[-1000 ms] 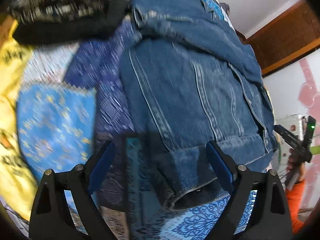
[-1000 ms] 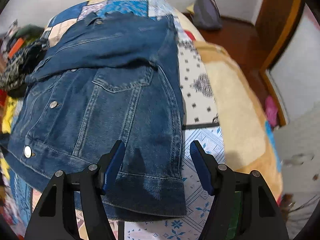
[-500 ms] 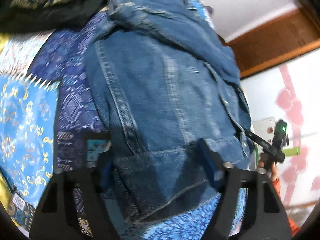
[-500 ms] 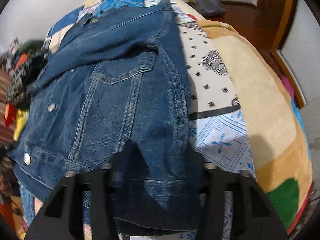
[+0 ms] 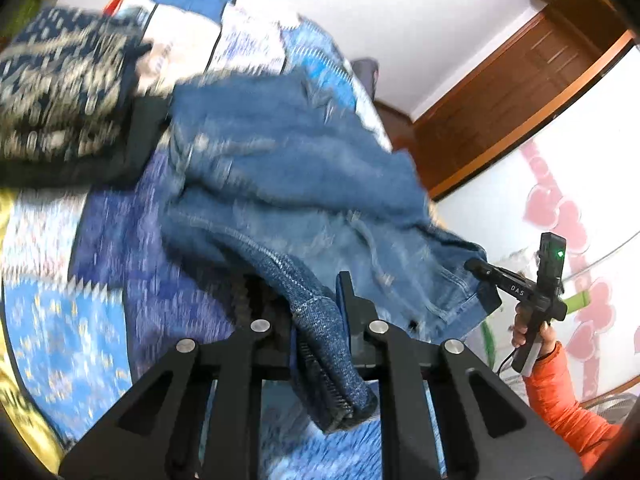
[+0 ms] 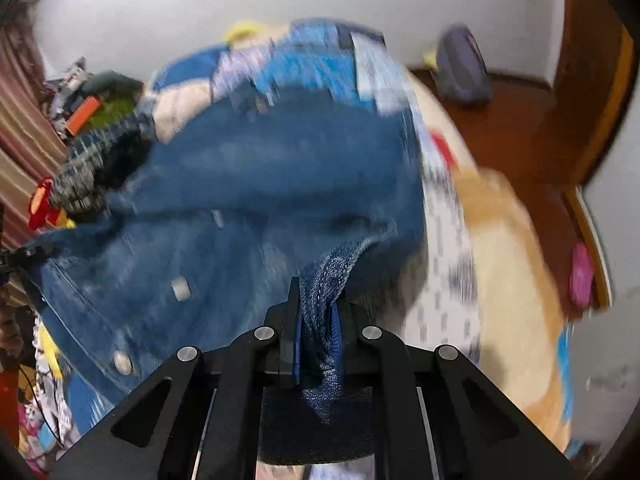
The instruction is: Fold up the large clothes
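Observation:
A blue denim jacket lies spread on the patchwork quilt, buttons up in the right wrist view. My left gripper has its jaws closing, pads pinching a bunched corner of the bottom hem that hangs down between the fingers. My right gripper is closing tight on the other hem corner, with denim folded between its pads. The hem edge is lifted off the bed between the two. In the left wrist view the right gripper shows at the jacket's far corner, held by a hand in an orange sleeve.
A pile of dark patterned clothes sits beside the jacket's collar end, also visible from the right wrist. A tan blanket covers the bed's right edge. A grey bag lies on the wooden floor, and a brown door stands beyond.
Both grippers went from open around the jacket's bottom hem to clamped on it, then rose, so the hem lifted off the quilt and the views tilted up toward the walls.

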Demonstrator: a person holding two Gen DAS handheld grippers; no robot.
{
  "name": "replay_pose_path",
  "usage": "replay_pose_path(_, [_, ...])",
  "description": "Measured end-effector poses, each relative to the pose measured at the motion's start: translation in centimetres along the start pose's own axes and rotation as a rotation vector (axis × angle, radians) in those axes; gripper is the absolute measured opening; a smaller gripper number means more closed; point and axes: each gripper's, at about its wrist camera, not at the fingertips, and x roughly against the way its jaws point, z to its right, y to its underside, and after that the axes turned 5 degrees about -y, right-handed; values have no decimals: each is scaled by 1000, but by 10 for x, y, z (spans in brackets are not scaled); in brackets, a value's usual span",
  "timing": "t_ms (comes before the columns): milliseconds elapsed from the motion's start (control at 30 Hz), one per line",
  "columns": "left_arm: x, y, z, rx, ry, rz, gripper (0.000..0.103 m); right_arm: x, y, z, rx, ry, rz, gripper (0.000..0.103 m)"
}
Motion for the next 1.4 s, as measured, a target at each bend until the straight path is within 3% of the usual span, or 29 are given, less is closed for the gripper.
replay_pose_path(100, [5, -40, 5, 5, -3, 81, 14, 4, -45, -3, 19, -5, 79, 10])
replay_pose_path(267, [4, -116, -13, 53, -76, 193, 14, -9, -117, 17, -31, 43, 172, 10])
replay_pose_path(400, [-31, -161, -36, 96, -131, 198, 14, -43, -149, 40, -99, 54, 175, 10])
replay_pose_path(533, [-94, -187, -56, 96, -244, 134, 14, -100, -159, 55, -128, 95, 99, 10])
replay_pose_path(733, [-161, -183, -82, 36, -340, 25, 17, -159, -142, 90, -178, 99, -22, 11])
replay_pose_path(867, [-177, -168, -84, -49, -381, -35, 20, -160, -130, 106, -229, 38, -29, 16])
replay_pose_path(933, [-176, -162, -79, -77, -397, -54, 22, -151, -129, 107, -243, 33, -34, 26])
replay_pose_path(1067, [-154, -154, -60, -136, -426, -58, 28, -126, -125, 100, -201, 58, -39, 29])
replay_pose_path(1100, [-150, -153, -57, -141, -434, -54, 32, -121, -124, 99, -194, 64, -37, 29])
replay_pose_path(1167, [-134, -149, -49, -153, -446, -27, 52, -105, -120, 90, -160, 95, -30, 29])
replay_pose_path(1267, [-110, -139, -32, -200, -460, 28, 53, -88, -112, 70, -77, 109, -9, 29])
replay_pose_path(1400, [-96, -125, -13, -235, -424, 41, 55, -78, -101, 41, -6, 80, 2, 34])
